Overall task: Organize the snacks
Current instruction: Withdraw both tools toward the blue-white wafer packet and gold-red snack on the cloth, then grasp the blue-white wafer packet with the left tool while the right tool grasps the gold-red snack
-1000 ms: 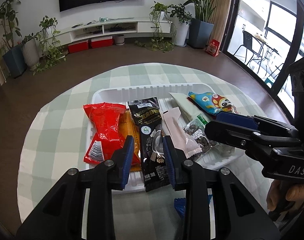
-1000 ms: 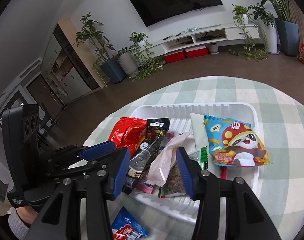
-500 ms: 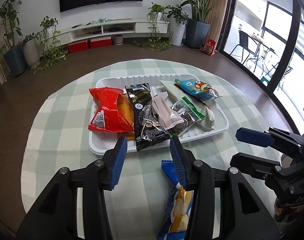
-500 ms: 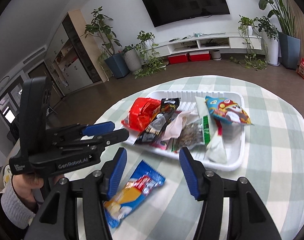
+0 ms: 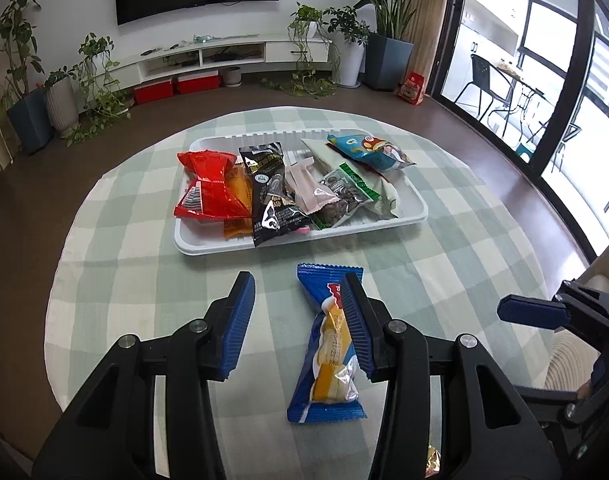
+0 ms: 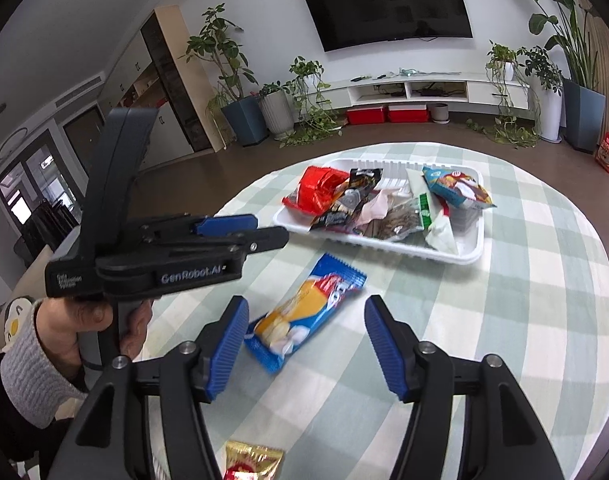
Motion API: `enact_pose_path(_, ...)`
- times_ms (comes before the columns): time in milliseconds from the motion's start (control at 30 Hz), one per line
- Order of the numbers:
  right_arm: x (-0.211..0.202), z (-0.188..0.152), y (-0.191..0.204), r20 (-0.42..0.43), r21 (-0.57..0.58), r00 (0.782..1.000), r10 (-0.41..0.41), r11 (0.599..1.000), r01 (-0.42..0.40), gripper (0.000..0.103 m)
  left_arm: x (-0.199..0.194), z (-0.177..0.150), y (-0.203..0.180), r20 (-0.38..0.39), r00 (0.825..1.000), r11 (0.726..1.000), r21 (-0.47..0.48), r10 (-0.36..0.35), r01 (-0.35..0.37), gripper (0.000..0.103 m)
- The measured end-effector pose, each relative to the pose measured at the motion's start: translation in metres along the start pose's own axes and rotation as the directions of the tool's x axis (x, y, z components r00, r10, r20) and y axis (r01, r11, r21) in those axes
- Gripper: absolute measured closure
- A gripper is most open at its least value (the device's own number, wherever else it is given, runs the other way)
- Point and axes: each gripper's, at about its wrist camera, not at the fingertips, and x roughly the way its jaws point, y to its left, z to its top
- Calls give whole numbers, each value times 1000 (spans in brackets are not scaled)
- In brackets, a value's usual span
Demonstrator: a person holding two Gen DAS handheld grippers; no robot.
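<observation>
Showing gold packet [image 6: 254, 462] fully in right wrist view, left view clips it

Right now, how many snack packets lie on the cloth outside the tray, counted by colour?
Blue and yellow packet: 1
Gold and red packet: 1
Total: 2

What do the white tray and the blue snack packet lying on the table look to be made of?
White tray: seemingly thin moulded plastic, judging by its ribbed wall and smooth glossy rim. Blue snack packet: likely glossy plastic film, given its crimped serrated ends, light reflections and printed surface.
</observation>
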Motion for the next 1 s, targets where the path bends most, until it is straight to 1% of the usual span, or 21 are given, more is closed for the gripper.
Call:
enact_pose_path(133,-7,-28,15,-40,-30,999,-10,1000,9,37,-6,-14,-1,-12,1000,1000,1,8,-8,61)
enact_pose_path(267,-8,-61,26,-103,-51,995,-14,999,8,37,-12,-28,-2,-19,1000,1000,-5,11,-11,61)
enact_pose_path(367,-7,-86,36,-153,-65,988,-13,998,3,37,-14,-36,-1,-23,1000,1000,-12,9,-9,61)
enact_pose_path(533,0,-116,50,-213,-117,976,-49,993,24,37,-17,-47,-1,-31,999,1000,-17,6,-6,61)
enact_pose_path(633,5,-126,58,-233,-143,970,-61,989,27,37,-18,-53,1,-39,999,1000,-21,8,-8,60)
enact_pose_path(833,17,-134,69,-259,-194,961,-93,980,43,37,-20,-61,8,-45,999,999,-33,11,-13,60)
enact_pose_path(1000,19,-136,74,-252,-230,960,-124,971,65,37,-19,-65,11,-53,998,999,-35,12,-14,60)
